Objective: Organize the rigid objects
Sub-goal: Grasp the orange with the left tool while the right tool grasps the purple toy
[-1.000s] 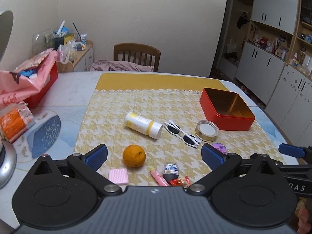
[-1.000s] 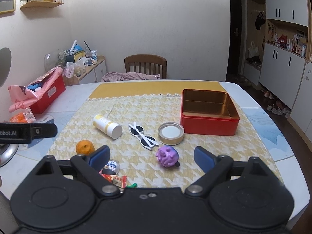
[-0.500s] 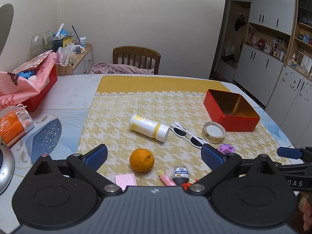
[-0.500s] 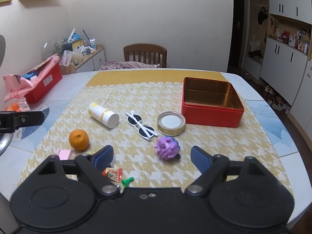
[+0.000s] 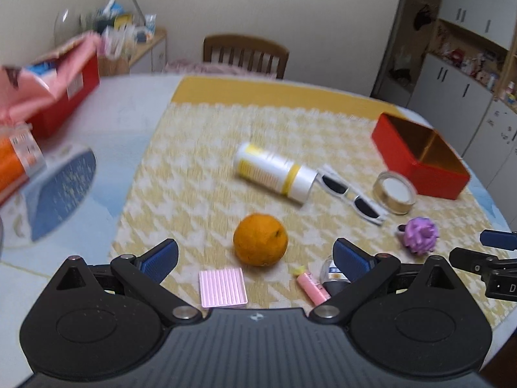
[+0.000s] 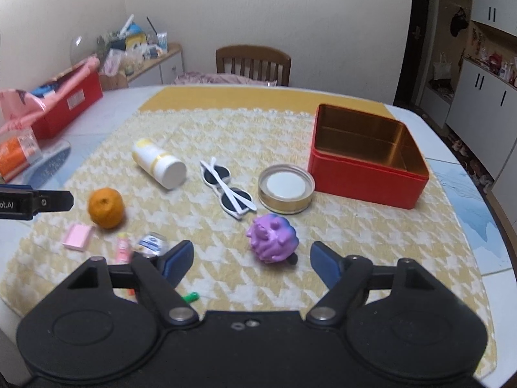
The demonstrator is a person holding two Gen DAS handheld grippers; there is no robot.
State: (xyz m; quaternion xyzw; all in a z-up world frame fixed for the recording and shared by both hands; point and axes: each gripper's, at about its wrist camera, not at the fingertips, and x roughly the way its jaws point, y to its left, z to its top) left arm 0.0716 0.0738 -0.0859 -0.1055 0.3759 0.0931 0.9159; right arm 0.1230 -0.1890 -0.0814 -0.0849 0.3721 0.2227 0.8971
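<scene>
1. Both tongs have advanced over the desk (image 6: 458, 174); the orange (image 5: 260, 240) and purple toy (image 6: 272, 241) appear closer.
2. Left tongs (image 5: 256, 257): wide, empty, orange between tips.
3. Right tongs (image 6: 252, 260): wide, empty, toy between tips.
4. Red box (image 6: 366, 174): far right, open.

Home dining room: wooden chair (image 6: 253, 64) beyond the tabletop (image 6: 452, 174), white cabinets (image 6: 484, 97) far right, cluttered sideboard (image 6: 152, 61) far left.
</scene>
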